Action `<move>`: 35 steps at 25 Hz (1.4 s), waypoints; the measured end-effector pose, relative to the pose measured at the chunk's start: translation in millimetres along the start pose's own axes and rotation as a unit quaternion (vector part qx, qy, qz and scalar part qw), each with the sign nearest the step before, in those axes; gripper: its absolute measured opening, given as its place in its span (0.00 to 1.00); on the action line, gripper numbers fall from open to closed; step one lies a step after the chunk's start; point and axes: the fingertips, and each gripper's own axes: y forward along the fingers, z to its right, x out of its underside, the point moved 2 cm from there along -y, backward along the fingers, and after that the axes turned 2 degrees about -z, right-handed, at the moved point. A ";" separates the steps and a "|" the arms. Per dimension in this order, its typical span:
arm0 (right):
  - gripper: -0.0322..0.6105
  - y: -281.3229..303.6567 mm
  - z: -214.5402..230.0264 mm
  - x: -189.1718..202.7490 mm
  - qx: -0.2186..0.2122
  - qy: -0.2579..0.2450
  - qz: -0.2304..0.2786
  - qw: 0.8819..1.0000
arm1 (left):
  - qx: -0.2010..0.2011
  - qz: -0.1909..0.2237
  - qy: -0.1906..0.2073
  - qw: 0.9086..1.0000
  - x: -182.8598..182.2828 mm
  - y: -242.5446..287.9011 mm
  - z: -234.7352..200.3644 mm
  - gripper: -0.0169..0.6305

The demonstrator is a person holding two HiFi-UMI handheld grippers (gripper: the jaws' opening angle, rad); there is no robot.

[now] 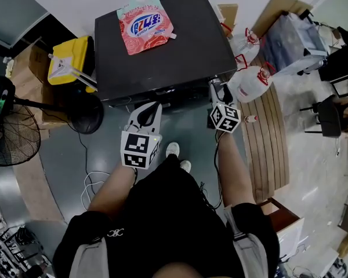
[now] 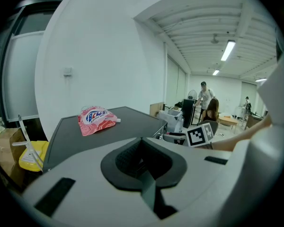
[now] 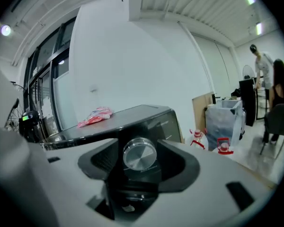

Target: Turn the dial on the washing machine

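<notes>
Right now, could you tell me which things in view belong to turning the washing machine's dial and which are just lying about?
In the job: washing machine; its dial; right gripper, jaws apart round the dial.
Just lying about: detergent pouch on the machine's top; yellow box; floor fan; white bags beside the machine; left gripper, shut and empty.

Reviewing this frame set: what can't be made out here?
- Right gripper view: whether the right hand-held gripper actually presses the round silver dial between its jaws is unclear; dark pads merge with the dark panel.
- Same view: print under the dial is too blurred to read.
- Head view: the dial is hidden beneath the black washing machine's front edge and that gripper.
</notes>
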 end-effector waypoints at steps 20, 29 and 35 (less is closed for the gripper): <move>0.05 -206.9 -96.5 -154.6 0.000 -0.104 0.173 0.979 | 0.005 0.099 -0.032 0.995 -59.8 -46.3 39.0 0.02; 0.05 -242.8 -104.7 -163.5 -0.002 -0.095 0.192 0.977 | 0.011 0.120 -0.015 0.993 -75.5 -64.0 55.2 0.02; 0.05 -245.1 -106.7 -167.5 0.001 -0.090 0.199 0.976 | 0.014 0.129 -0.006 0.992 -83.5 -69.4 56.0 0.02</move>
